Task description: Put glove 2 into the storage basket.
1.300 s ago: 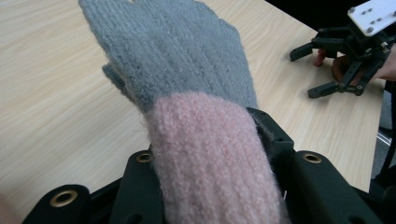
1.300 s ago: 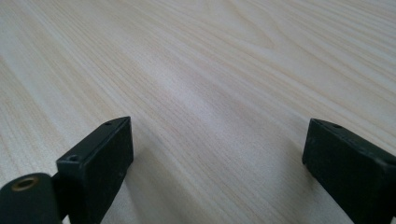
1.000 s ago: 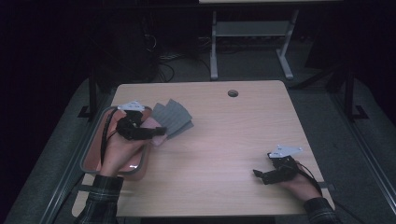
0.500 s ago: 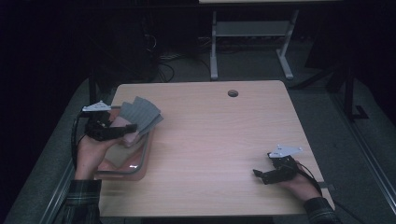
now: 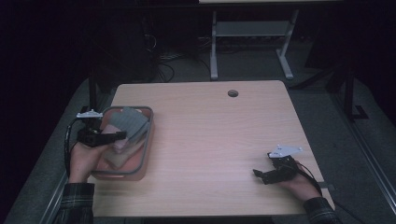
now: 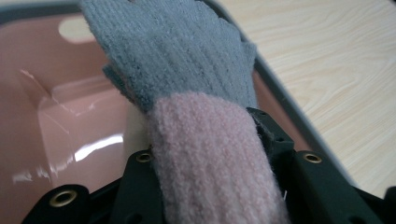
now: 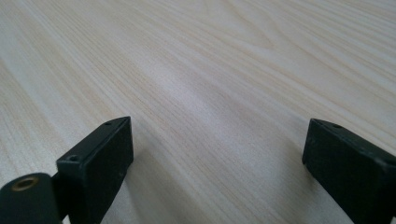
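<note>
— Where is the glove (image 5: 131,124)?
— Over the pink bin (image 5: 145,154) at the desk's (image 5: 219,140) left edge, its pink cuff clenched in the left tongs (image 5: 117,136), grey fingers hanging above the bin.
— And the right tongs (image 5: 259,176)?
— Released, jaws wide apart, low over bare desk near the right front corner.

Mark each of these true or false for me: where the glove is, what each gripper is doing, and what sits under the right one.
The left gripper clamps a grey and pink glove. True.
The glove hangs over the pink bin. True.
The right gripper holds a second glove. False: its jaws stand open over bare wooden table.
The bin sits at the table's right edge. False: it sits at the left edge.
</note>
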Action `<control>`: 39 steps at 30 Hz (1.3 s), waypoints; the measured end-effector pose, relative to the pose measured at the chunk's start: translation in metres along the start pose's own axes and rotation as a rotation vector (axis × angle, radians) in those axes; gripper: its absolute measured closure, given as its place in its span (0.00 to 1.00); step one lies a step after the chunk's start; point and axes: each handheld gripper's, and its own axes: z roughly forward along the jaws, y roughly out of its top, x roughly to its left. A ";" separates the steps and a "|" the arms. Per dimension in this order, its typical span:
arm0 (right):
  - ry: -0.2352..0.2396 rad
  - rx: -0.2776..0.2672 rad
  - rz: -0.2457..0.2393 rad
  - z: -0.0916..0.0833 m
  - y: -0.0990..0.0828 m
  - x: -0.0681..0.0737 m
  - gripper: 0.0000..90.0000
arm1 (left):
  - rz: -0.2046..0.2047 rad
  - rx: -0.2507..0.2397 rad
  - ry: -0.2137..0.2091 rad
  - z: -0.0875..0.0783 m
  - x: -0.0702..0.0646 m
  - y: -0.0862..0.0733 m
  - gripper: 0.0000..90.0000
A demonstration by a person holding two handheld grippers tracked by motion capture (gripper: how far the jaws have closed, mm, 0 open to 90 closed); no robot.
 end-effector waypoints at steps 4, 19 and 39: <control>0.000 0.000 0.000 0.000 0.000 0.000 0.09 | -0.004 0.051 0.023 0.008 0.005 -0.005 0.66; 0.000 0.000 -0.001 0.000 0.000 0.000 0.09 | 0.028 0.134 0.046 0.027 0.003 -0.008 0.51; 0.000 0.000 0.001 0.000 0.000 0.000 0.09 | 0.027 -0.013 0.126 -0.014 0.012 -0.001 0.18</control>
